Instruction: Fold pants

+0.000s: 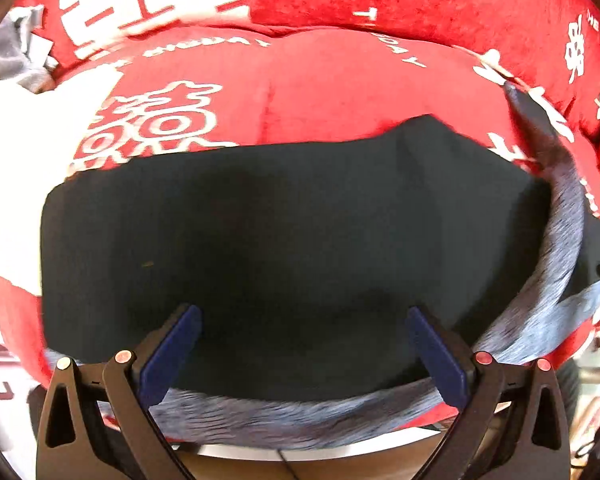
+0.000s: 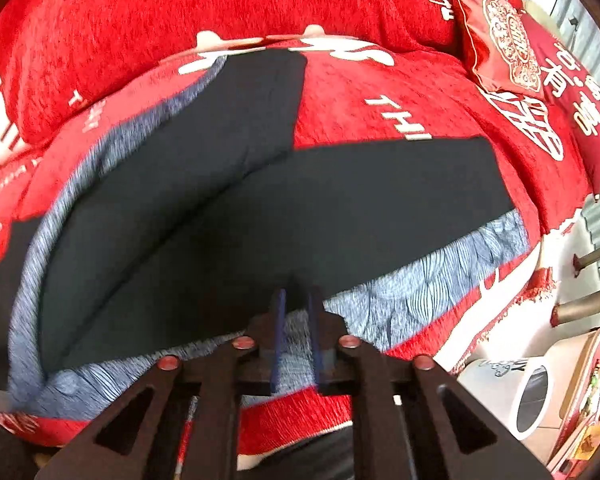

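Note:
Black pants [image 1: 280, 220] with a blue-grey patterned side stripe [image 1: 560, 240] lie spread on a red sofa cover [image 1: 320, 80]. My left gripper [image 1: 303, 310] hovers over the near part of the pants with its jaws wide open and nothing between them. In the right wrist view the pants [image 2: 340, 200] show one leg running up and left and the other to the right, the side stripe [image 2: 420, 276] along the near edge. My right gripper [image 2: 297, 294] stands over that stripe with its jaws a narrow gap apart. Striped cloth shows through the gap, and the pads do not visibly press on it.
A red cushion [image 2: 500, 32] with a gold emblem leans at the sofa's right end. Grey cloth [image 1: 16, 48] lies at the far left. Beyond the sofa's fringed right edge stand a white cylindrical container [image 2: 512, 392] and metal bars [image 2: 580, 304].

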Available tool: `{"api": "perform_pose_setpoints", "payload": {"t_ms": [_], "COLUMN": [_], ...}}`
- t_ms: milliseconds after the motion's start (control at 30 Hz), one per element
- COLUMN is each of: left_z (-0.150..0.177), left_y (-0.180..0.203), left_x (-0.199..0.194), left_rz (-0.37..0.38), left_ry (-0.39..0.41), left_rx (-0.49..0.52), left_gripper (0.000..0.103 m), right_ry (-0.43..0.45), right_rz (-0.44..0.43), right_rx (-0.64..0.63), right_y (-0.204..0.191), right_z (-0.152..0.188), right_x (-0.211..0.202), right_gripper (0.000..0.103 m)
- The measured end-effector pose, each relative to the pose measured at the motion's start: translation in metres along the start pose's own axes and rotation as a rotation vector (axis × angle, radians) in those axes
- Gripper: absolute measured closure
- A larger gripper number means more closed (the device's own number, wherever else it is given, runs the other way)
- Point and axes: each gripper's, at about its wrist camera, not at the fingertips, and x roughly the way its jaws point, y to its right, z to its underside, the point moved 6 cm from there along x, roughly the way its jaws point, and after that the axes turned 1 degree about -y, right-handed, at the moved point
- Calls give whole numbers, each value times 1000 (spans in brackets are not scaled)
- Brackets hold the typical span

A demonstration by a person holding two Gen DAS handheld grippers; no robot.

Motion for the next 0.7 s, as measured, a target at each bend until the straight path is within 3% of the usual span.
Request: {"api": "perform_pose_setpoints", "payload": {"t_ms": [67, 100, 167, 333, 433, 533, 567, 600, 667, 700], "left_z": [4, 9, 16, 29, 34, 37, 37, 38, 38, 36], "left_y": [10, 13, 18, 12, 10, 9, 9, 8, 7, 6], "left_x": [14, 24, 24, 23, 22, 21, 20, 20, 20, 21], "left_rz": [4, -25, -78, -37, -34, -30, -28, -24, -28, -31], "left_ry": [-61, -101, -63, -101, -103, -101, -101, -104, -108, -112], "left_rx": [7, 18, 51, 30, 43, 51, 51, 49, 46, 45], "left_gripper": [0, 0, 0, 0, 0, 0, 0, 0, 0, 0], "right_ry": [54, 64, 64, -142, -300, -443, -389, -347, -312, -306], "right_rz": [-5, -4, -13, 36, 59, 75, 29, 19, 48, 55], "right_rx": [2, -6, -51, -119, -132, -159, -137, -112, -173, -197], "right_y": [-9, -18, -47, -109, -126, -126, -121, -113, -105, -100], "right_z": [-27, -42, -81, -147, -162, -150, -152, -153, -156, -156], "right_x": [-8, -9, -2, 60, 106, 141, 141, 137, 125, 120], "right_gripper": [36, 10, 8, 8, 7, 6, 5, 17, 69, 89]}}
